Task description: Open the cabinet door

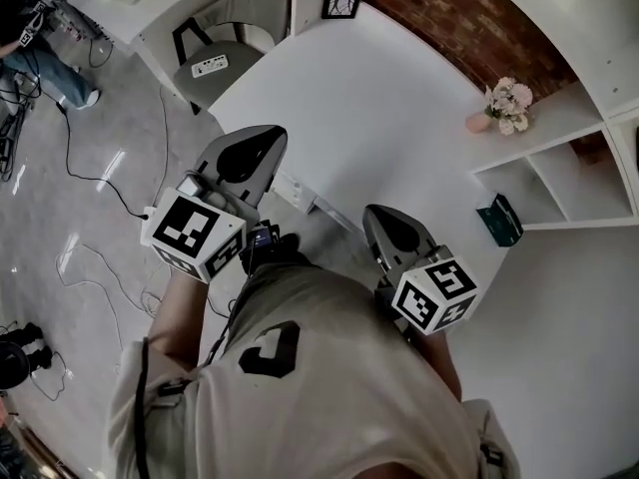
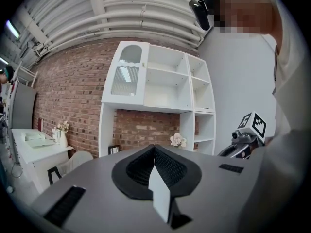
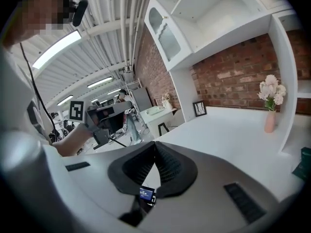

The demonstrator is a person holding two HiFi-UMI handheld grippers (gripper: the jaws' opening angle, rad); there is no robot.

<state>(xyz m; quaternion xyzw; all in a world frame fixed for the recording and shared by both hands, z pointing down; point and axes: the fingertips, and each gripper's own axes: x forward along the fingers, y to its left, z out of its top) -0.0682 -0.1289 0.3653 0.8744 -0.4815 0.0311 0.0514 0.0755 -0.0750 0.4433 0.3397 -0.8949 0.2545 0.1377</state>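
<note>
A white wall cabinet hangs above the desk against a brick wall. Its arched glass door (image 2: 127,76) is on the cabinet's left end and stands closed; it also shows as the door (image 3: 165,33) high in the right gripper view. My left gripper (image 1: 255,143) is held in front of the desk's near edge, well short of the cabinet, jaws together on nothing. Its fingertips meet in its own view, left gripper (image 2: 154,147). My right gripper (image 1: 387,218) hovers beside it to the right, also shut and empty, right gripper (image 3: 155,143).
A white desk (image 1: 379,118) lies ahead with a pink flower vase (image 1: 507,106) and a small picture frame (image 1: 340,2) on it. Open shelves at the right hold a dark green box (image 1: 499,220). A chair (image 1: 225,63) and floor cables (image 1: 90,168) are at the left.
</note>
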